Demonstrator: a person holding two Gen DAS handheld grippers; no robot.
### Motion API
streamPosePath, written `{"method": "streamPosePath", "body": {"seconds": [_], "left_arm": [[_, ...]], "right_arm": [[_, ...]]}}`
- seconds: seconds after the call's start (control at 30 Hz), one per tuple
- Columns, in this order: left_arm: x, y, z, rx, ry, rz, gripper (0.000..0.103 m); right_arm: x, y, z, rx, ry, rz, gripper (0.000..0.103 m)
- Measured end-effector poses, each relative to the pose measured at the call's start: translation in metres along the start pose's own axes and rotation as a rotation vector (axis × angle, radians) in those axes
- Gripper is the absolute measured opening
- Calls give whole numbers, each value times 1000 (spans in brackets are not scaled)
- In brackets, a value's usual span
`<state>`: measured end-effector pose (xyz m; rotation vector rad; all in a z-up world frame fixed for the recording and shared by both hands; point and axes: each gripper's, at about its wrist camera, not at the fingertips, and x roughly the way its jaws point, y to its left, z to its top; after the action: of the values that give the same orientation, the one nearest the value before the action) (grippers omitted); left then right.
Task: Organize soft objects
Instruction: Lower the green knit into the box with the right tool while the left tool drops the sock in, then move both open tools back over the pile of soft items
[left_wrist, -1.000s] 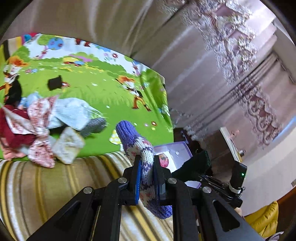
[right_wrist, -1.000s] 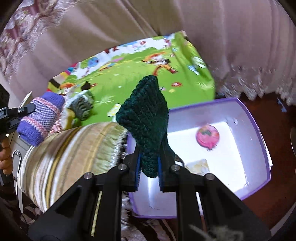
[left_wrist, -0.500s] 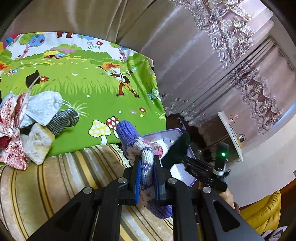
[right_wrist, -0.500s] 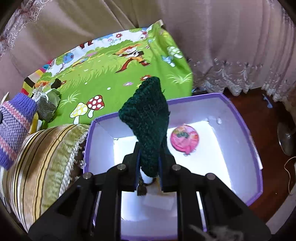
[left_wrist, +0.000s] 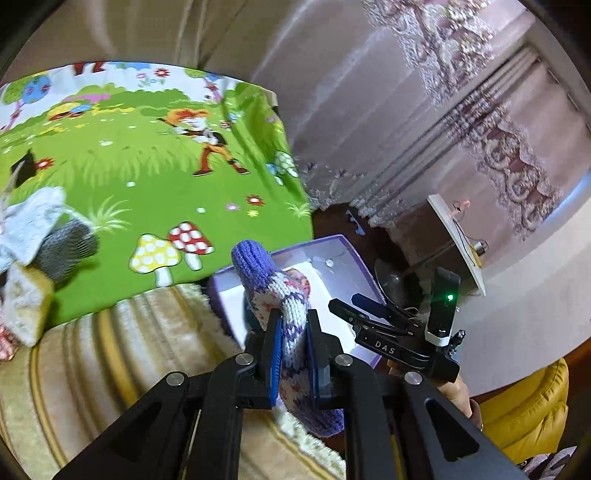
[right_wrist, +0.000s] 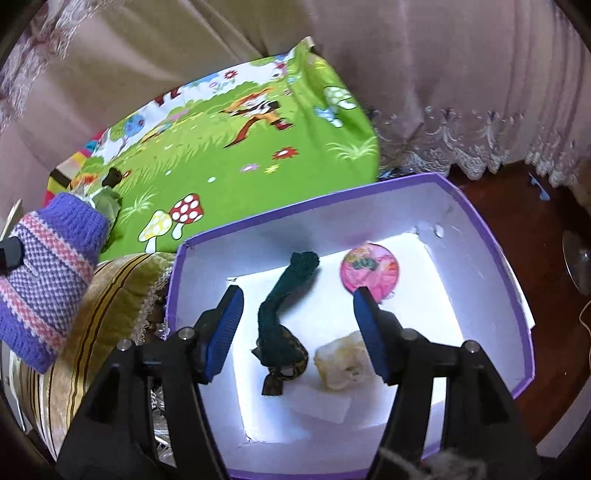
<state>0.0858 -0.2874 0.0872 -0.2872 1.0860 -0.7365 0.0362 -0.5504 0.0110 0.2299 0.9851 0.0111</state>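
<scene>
Since 0.5 s ago, the dark green knit piece (right_wrist: 286, 306) has left the right hand-held gripper (right_wrist: 301, 328) and now lies on the white floor of the purple box (right_wrist: 491, 236).

Left wrist view: the left hand-held gripper (left_wrist: 293, 354) is clenched on the purple striped knit sock (left_wrist: 284, 295), which rises from between the blue pads to a rounded purple tip at frame centre. Behind it, the purple box (left_wrist: 351, 247) sits just right of centre, beside a striped cushion (left_wrist: 92, 362) that fills the lower left. A green cartoon blanket (left_wrist: 147, 166) spreads across the upper left, with a small heap of pale cloths (left_wrist: 33, 236) at the left edge. At right of centre the right hand-held gripper (left_wrist: 369, 310) reaches over the box, its jaws spread apart.

Right wrist view: the right hand-held gripper is released, its 2 blue pads wide apart and holding nothing, low in the frame above the box. Between them the dark green knit piece lies stretched along the box floor, its lower end resting on a dark patterned bundle (right_wrist: 286, 365). A cream lump (right_wrist: 345, 363) sits just right of that bundle, and a pink round disc (right_wrist: 369, 271) lies farther up, near the right pad. At the left edge, the purple striped knit sock (right_wrist: 48, 273) hangs over the striped cushion (right_wrist: 110, 295), outside the box. The green cartoon blanket (right_wrist: 229, 147) lies in the upper half.
</scene>
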Motion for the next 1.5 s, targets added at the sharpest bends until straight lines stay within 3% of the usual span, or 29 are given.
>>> {"method": "streamPosePath", "body": {"seconds": [0.3,0.47,0.53,0.6,0.73,1.23,1.5], "left_arm": [[41,-28,13,55,46,-26,12],[56,-42,23,69,44,-89,12],[68,-45,27,89,54,-105,20],[93,-35,28,81,104,-3,41],[104,-9,18,-5,150,39,41],[46,7,-1,-10,45,25,41],[4,43,-13,-77,-39,51,41]], "right_arm": [[-25,-20,1,39,-48,-14,68],[-30,-24,2,42,-60,-16,68],[-31,-26,3,45,-63,-17,68],[-31,-28,3,51,-63,-19,68],[-31,-25,0,44,-57,-14,68],[-24,26,0,-44,-27,55,68],[-25,73,5,-124,-19,99,68]]}}
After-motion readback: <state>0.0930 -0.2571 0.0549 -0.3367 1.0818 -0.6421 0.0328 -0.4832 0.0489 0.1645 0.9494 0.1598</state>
